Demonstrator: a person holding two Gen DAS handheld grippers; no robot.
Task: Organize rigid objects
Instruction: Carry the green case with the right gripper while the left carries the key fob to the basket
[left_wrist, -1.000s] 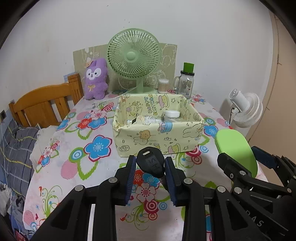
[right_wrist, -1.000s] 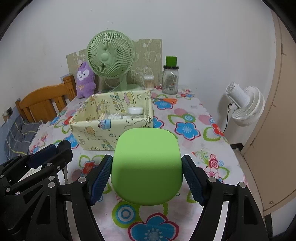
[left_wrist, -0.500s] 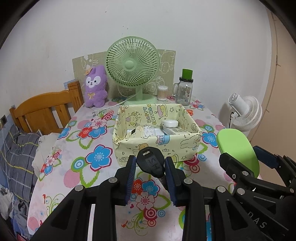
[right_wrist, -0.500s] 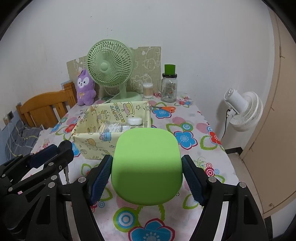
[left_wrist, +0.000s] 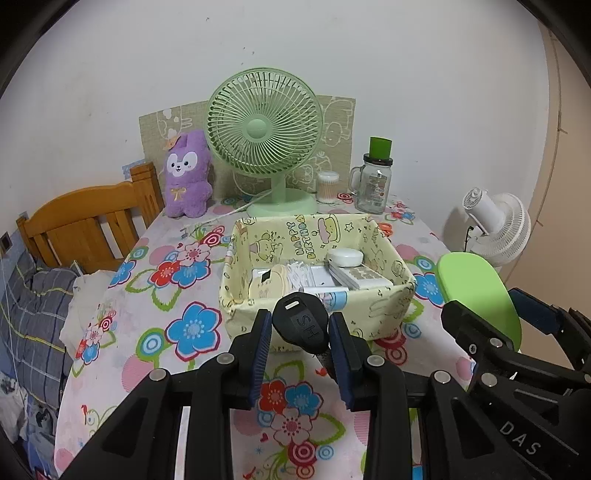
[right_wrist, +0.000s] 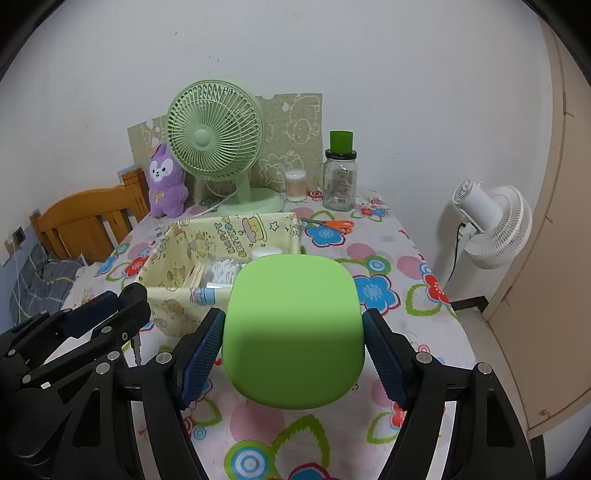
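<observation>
My left gripper (left_wrist: 300, 325) is shut on a black key (left_wrist: 301, 326) with a plastic head, held above the flowered tablecloth just in front of the yellow cartoon-print storage box (left_wrist: 384, 302). My right gripper (right_wrist: 293, 332) is shut on a rounded green square object (right_wrist: 293, 332), also visible at the right in the left wrist view as the green object (left_wrist: 476, 288). The box (right_wrist: 173, 284) lies ahead and left of the right gripper and holds a white round case (left_wrist: 345, 256), cotton swabs and several flat packets. The left gripper (right_wrist: 92, 325) shows at the left edge of the right wrist view.
At the back of the table stand a green desk fan (left_wrist: 264, 136), a purple plush toy (left_wrist: 186, 173), a cotton-swab jar (left_wrist: 328, 186) and a glass jar with a green lid (left_wrist: 373, 181). Orange scissors (right_wrist: 332, 223) lie behind the box. A wooden chair (left_wrist: 88, 221) and a white floor fan (right_wrist: 491, 225) flank the table.
Both grippers have drawn back and risen a little from the box, which now looks smaller and farther. The key and the green object stay gripped as before.
</observation>
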